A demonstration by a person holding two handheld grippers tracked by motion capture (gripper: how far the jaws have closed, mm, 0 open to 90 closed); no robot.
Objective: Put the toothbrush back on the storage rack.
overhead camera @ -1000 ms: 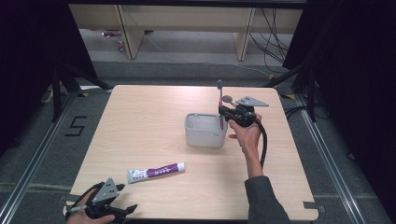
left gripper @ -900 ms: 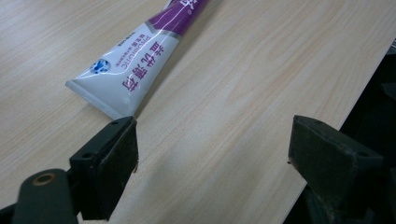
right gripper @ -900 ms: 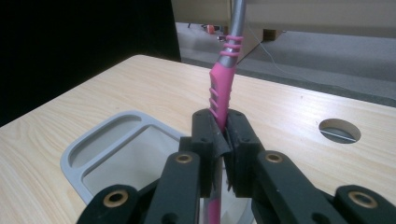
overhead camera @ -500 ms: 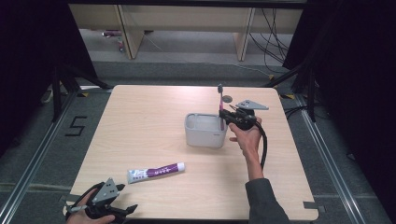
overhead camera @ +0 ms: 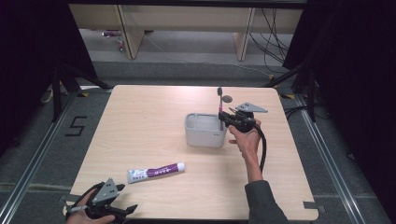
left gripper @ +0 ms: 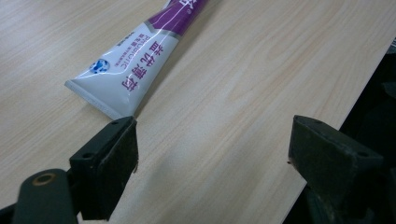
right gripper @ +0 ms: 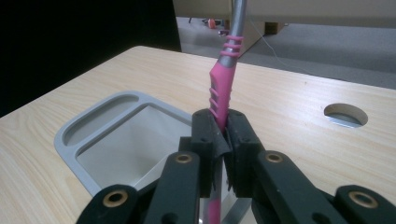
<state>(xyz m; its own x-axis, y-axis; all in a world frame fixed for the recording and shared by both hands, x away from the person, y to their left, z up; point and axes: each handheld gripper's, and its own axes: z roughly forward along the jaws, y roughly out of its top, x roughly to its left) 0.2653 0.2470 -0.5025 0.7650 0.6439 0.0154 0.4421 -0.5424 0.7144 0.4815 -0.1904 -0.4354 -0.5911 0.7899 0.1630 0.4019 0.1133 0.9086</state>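
Right gripper (overhead camera: 223,116) w/ toothbrush (overhead camera: 219,100), now lower over holder (overhead camera: 203,136)

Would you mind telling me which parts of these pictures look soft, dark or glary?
High view: table evenly lit, surroundings nearly black. Left gripper view: toothpaste tube sharp with slight sheen, near fingers soft. Right gripper view: toothbrush fairly crisp, background blurred, left side black.

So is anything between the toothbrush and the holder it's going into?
Nothing visible. The right gripper holds the toothbrush upright at the holder's right edge; its compartments look empty. The toothpaste lies well off.
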